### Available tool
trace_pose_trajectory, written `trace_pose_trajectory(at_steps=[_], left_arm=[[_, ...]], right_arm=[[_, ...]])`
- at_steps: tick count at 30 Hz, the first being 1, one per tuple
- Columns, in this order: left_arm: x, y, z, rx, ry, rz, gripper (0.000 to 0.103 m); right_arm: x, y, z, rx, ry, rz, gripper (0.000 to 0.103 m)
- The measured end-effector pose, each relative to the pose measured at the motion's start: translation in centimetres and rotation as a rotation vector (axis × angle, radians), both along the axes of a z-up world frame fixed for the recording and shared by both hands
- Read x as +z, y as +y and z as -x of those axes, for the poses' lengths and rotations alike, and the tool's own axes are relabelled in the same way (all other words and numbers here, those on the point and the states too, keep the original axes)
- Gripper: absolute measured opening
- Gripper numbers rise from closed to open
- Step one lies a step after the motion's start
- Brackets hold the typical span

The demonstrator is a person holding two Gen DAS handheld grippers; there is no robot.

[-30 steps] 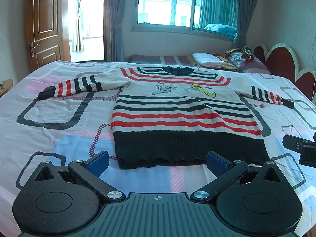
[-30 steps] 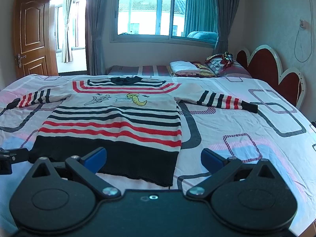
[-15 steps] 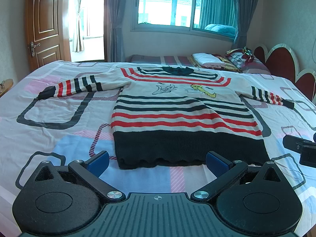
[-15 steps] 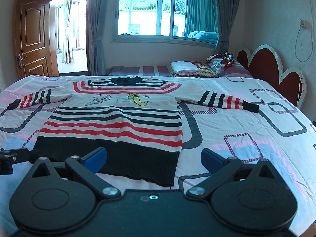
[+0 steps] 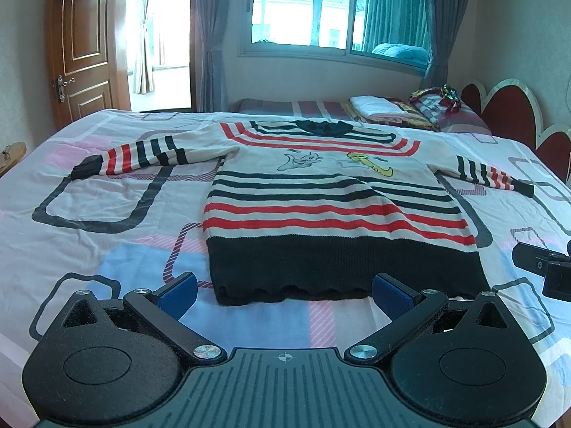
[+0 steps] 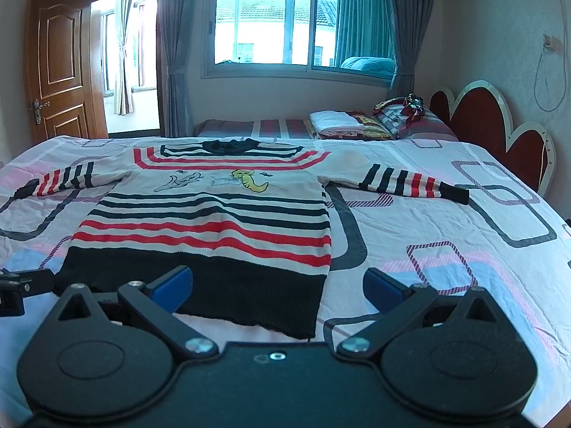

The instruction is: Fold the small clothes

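A small striped sweater lies flat and face up on the bed, cream with red and black stripes, a black hem band and both sleeves spread out sideways. My left gripper hovers open just short of the hem, with nothing between its blue pads. Over the hem's right corner my right gripper is open and empty too. Each gripper's tip shows at the edge of the other's view.
The bed sheet carries rounded rectangle prints. Folded clothes and pillows are stacked at the far end by a red headboard. A wooden door and a window lie beyond.
The right wrist view has shifted slightly to the left relative to the sweater; the left gripper and the sweater have not visibly moved.
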State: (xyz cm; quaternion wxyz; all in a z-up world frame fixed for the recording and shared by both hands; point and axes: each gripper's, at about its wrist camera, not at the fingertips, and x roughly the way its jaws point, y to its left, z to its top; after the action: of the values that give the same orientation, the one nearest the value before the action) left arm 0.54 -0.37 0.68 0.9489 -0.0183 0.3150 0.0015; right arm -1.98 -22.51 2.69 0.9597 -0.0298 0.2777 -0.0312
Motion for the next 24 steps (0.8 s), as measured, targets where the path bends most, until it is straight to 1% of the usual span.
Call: trace_pose_trajectory(at_steps=[24], left_arm=[[-0.02,-0.02,0.03,0.0,-0.001,0.0,0.103]], right_arm=[[-0.07,0.12,-0.13,0.005,0.0,-0.001,0.102]])
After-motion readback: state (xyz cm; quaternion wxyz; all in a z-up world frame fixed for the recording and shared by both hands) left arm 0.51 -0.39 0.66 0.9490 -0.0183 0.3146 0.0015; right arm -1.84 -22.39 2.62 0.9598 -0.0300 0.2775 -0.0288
